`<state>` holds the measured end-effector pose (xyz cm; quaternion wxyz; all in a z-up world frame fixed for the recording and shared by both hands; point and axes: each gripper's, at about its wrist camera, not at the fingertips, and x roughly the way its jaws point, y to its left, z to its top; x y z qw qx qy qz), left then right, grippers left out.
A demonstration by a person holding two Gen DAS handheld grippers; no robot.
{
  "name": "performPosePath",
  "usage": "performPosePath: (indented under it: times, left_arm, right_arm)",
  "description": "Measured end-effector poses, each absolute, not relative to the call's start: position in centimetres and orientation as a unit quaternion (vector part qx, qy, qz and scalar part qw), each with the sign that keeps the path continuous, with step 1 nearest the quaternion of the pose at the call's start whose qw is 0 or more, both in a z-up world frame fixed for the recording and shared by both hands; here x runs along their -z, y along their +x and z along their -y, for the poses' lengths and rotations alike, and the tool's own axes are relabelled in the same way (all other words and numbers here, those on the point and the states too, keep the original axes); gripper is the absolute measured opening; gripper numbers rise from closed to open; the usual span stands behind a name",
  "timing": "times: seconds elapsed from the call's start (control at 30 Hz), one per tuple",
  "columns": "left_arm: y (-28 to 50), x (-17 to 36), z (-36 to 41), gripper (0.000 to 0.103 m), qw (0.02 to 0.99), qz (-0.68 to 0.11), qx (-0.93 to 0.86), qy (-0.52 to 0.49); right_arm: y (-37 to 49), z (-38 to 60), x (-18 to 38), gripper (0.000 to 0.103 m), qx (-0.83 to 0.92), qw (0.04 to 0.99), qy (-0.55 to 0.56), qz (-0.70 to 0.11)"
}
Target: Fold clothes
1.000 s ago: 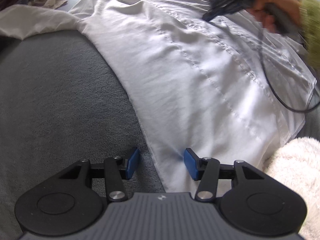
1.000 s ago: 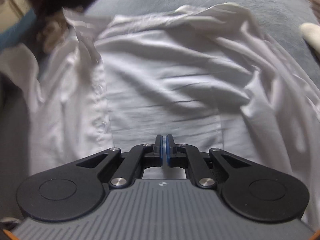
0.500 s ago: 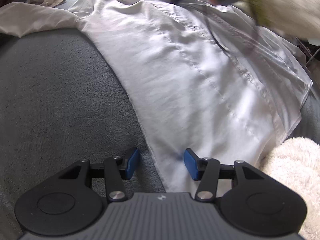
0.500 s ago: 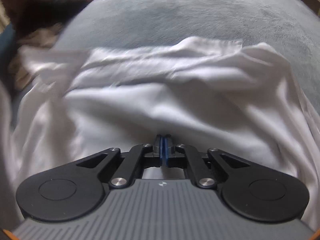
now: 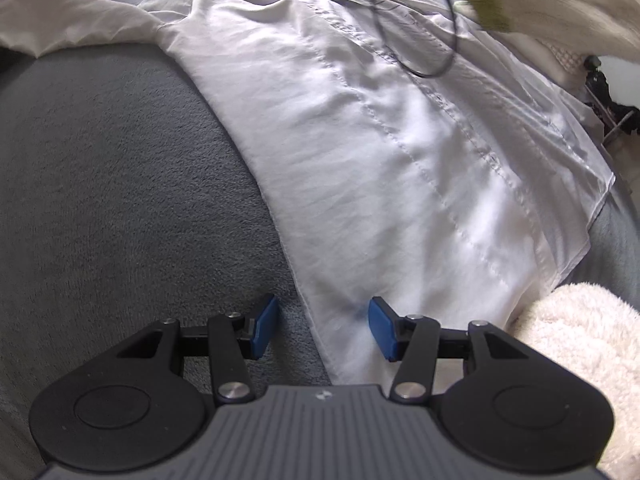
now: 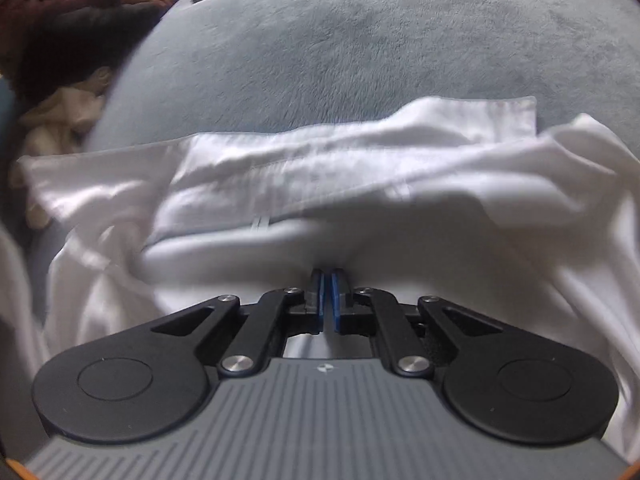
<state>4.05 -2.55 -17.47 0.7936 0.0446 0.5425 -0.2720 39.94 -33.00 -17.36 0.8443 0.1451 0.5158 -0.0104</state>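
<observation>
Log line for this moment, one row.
left tongs: open, astride white shirt hem | right tongs: shut, pinching shirt fabric | surface: grey blanket

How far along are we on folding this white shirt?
Early. Done: the white cotton shirt lies spread on the grey plush blanket. In hand: the right gripper is shut on a pinch of it; the left gripper is open, straddling the hem. Left: every fold.

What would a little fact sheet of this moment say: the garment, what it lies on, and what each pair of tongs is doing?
garment: white shirt, spread out, partly folded
surface: grey fleece blanket
left tongs: open, straddling the shirt's side edge, not pinching
right tongs: shut on a bunched part of the shirt
nearby: cream fluffy towel by the hem
fold: not finished
</observation>
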Motion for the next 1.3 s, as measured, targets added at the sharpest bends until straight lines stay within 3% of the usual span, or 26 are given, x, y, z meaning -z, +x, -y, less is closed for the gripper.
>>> performPosePath:
  times: [0.13,0.27,0.3,0.37,0.43,0.5,0.57,0.6,0.63,0.67,0.83,0.97,1.3]
  left_arm:
    - [3.9,17.6,2.1,0.052,0.796,-0.537,0.275,0.032]
    - [3.9,17.7,2.1,0.052,0.799,-0.535,0.274,0.03]
    - [3.9,17.7,2.1,0.052,0.799,-0.534,0.274,0.03]
    - [3.7,17.8,2.0,0.052,0.801,-0.53,0.277,0.031]
    - [3.5,17.8,1.8,0.052,0.803,-0.525,0.28,0.033]
    - [3.3,17.8,1.9,0.052,0.805,-0.522,0.278,0.034]
    - [3.3,17.8,1.9,0.052,0.807,-0.522,0.276,0.033]
    - [3.3,17.7,1.9,0.052,0.806,-0.522,0.275,0.031]
    - [3.3,17.7,1.8,0.052,0.806,-0.523,0.275,0.029]
    - [3.4,17.7,1.7,0.052,0.806,-0.525,0.274,0.024]
    - [3.6,18.0,1.5,0.052,0.803,-0.528,0.275,0.016]
    - [3.8,18.0,1.6,0.052,0.802,-0.527,0.28,0.023]
    - [3.8,18.1,1.7,0.052,0.804,-0.526,0.278,0.02]
  right_arm:
    - [42.2,32.8,16.2,0.006,0.053,0.857,0.174,-0.482]
    - [39.1,30.9,12.6,0.006,-0.013,0.88,0.21,-0.427]
    - [38.7,30.2,11.9,0.012,-0.044,0.883,0.217,-0.413]
    - [38.3,28.4,11.0,0.039,-0.09,0.884,0.213,-0.405]
    - [38.5,26.3,10.9,0.059,-0.13,0.886,0.188,-0.404]
    - [39.5,23.7,11.6,0.066,-0.14,0.89,0.138,-0.411]
    - [40.6,22.4,13.0,0.064,-0.126,0.893,0.105,-0.419]
    - [41.1,21.9,13.6,0.055,-0.116,0.896,0.091,-0.418]
    - [41.4,22.1,14.1,0.011,-0.109,0.901,0.089,-0.41]
    - [41.6,23.0,14.4,0.001,-0.104,0.902,0.11,-0.405]
    - [38.9,29.0,13.7,0.001,-0.084,0.906,0.257,-0.324]
    - [39.8,31.1,16.2,0.001,-0.09,0.884,0.309,-0.339]
    - [40.6,32.4,19.9,0.004,-0.044,0.884,0.304,-0.353]
